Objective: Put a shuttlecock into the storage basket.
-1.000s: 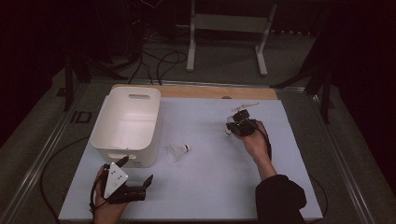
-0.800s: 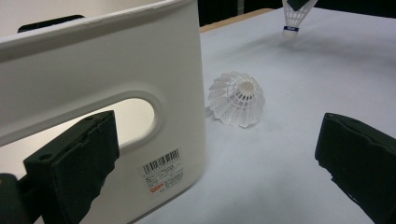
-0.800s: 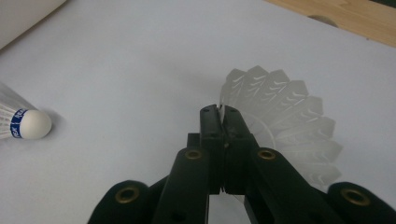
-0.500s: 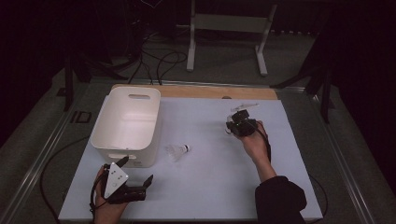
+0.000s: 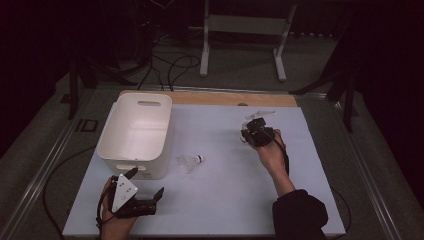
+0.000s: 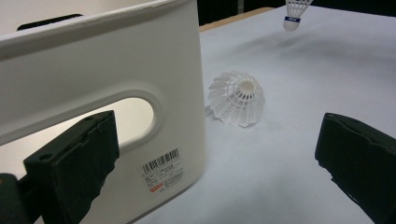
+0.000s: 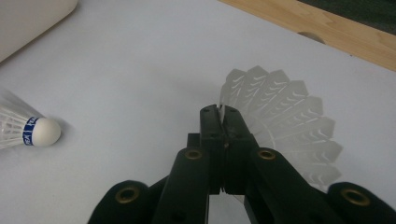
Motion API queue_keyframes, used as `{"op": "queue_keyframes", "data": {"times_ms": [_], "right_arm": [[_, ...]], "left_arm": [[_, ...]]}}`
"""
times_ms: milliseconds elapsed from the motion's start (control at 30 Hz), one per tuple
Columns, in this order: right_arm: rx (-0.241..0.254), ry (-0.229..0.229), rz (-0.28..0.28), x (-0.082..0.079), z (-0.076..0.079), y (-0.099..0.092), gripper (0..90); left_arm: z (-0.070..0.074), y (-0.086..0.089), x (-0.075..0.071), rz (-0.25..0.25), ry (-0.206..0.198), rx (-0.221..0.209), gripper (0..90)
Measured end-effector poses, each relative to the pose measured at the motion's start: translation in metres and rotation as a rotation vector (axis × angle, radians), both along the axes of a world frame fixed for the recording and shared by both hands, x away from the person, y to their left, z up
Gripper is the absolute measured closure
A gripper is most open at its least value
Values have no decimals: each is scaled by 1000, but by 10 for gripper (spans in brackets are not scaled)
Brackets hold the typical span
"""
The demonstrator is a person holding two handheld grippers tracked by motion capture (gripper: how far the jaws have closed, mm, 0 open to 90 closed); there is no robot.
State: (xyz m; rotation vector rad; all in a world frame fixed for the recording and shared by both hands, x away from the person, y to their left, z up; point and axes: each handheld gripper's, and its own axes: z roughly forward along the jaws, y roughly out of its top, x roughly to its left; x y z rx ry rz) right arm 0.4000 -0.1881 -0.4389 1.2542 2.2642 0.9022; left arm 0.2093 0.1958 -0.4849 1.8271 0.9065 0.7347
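Note:
A white shuttlecock (image 5: 190, 161) with a blue band lies on its side on the white mat (image 5: 225, 200), just right of the white bin (image 5: 135, 131); it shows as the shuttlecock (image 6: 236, 98) and the shuttlecock (image 7: 28, 130) in the gripper views. My right gripper (image 5: 254, 124) is at the mat's far right, shut (image 7: 222, 112) on the skirt rim of a second shuttlecock (image 7: 280, 121), which hangs cork down (image 6: 294, 14). My left gripper (image 5: 145, 182) rests at the front left, open (image 6: 217, 126), with one jaw beside the bin's near wall (image 6: 116, 70).
The bin looks empty and has a handle cut-out in its near wall. A wooden strip (image 5: 225, 98) runs along the mat's far edge. Beyond the table stand a metal frame (image 5: 245, 30) and loose cables (image 5: 170, 65) on the floor.

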Motion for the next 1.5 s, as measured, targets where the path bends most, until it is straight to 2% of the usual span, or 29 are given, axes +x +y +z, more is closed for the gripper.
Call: {"op": "queue_keyframes", "data": {"times_ms": [700, 1500], "right_arm": [[22, -39, 1, -6, 7, 5, 895], [62, -55, 11, -11, 11, 12, 894]], "left_arm": [[0, 0, 0, 0, -2, 0, 3], [0, 0, 0, -2, -1, 1, 3]]}}
